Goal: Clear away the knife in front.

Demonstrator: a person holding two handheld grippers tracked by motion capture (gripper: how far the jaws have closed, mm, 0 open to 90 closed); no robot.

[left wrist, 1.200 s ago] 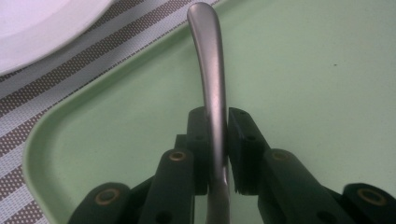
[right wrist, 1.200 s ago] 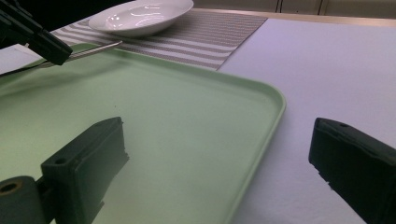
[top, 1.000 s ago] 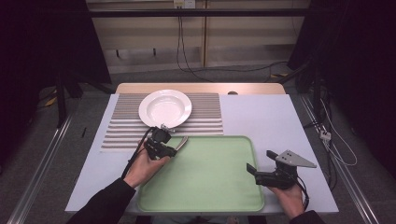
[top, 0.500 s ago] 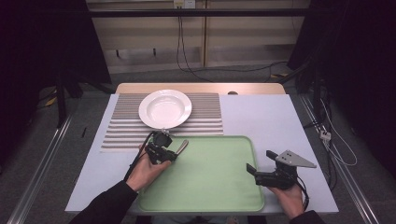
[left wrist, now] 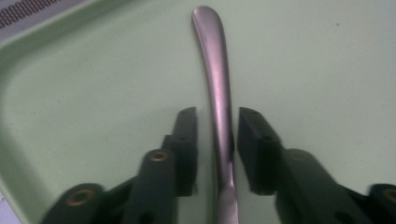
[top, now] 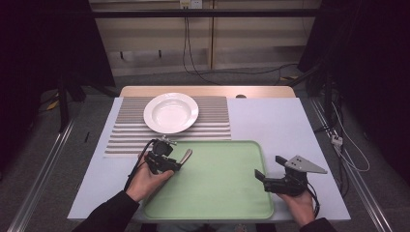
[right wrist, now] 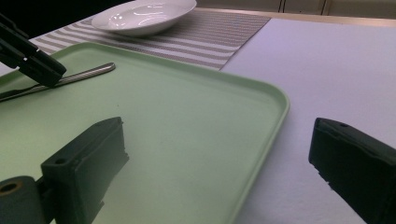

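High view: metal utensil (top: 185,155), handle end showing, lies at the near-left corner of the green tray (top: 227,193) on the worktop. Left gripper (top: 167,164) straddles it; right gripper (top: 261,178) idles at the tray's right edge.

Left gripper view: handle (left wrist: 217,84) between fingers (left wrist: 187,135) that have just been opening; gaps show on both sides, so nothing is clamped. Judged light, rigid, slick; best taken mid-handle.

Right gripper view: fingers (right wrist: 88,158) wide apart, empty.

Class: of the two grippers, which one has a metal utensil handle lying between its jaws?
The left gripper: the utensil handle runs between its jaws; the right gripper holds nothing.
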